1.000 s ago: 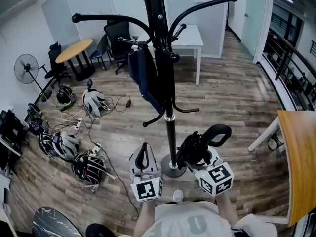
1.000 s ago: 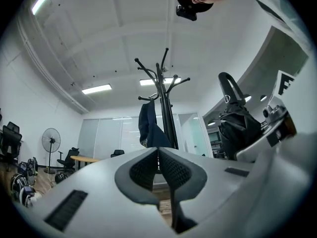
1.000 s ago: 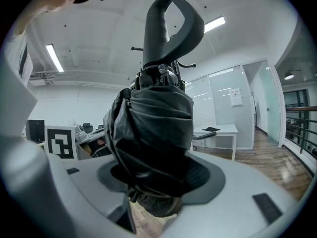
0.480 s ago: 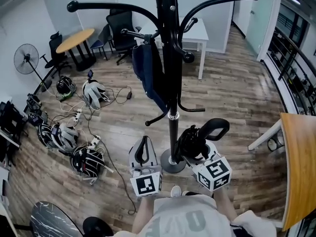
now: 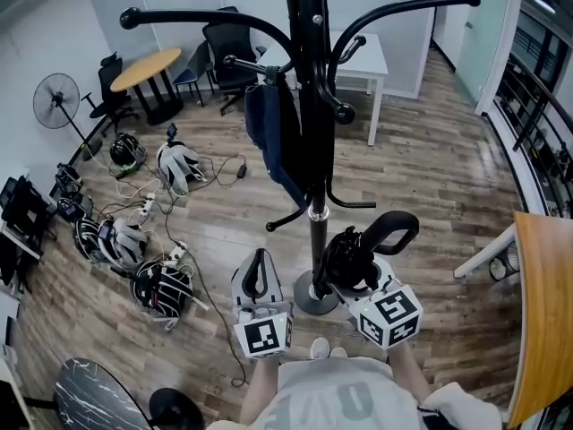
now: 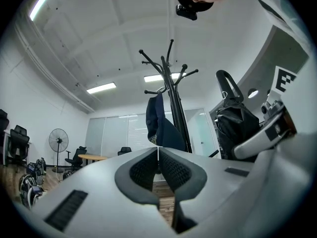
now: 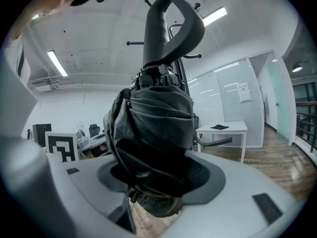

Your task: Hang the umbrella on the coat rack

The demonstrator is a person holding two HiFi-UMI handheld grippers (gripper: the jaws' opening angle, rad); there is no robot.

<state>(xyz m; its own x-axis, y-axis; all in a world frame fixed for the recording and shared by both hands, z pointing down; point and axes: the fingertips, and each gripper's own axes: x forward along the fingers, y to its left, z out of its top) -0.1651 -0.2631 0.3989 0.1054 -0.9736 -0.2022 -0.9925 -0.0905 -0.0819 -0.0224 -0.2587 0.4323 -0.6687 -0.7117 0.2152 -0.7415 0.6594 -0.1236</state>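
**Left of the coat rack.** The left gripper was held low, just left of the rack's pole and near its base. Its jaws were clenched pad to pad, with nothing between them. A dark blue garment hung from a short hook on the left side of the rack and lay against the pole.

**Right of the coat rack.** The right gripper was also low, just right of the pole. Its jaws were grasping the folded umbrella around the bundled canopy. The umbrella's long axis ran along the line of the jaws. The looped handle led, away from the person and tilted to the right of the pole. In the right gripper view the handle rose above the jaws with the rack's upper arms behind it.

**Assessment.** The umbrella was not yet hung. The free hooks on the rack's right side, the long upper arm and the short knobbed hook, lay above and beyond the handle. The right hand carried the load and was the nearer to them. The coming move would likely need a lift, with the handle's loop brought over a hook tip.
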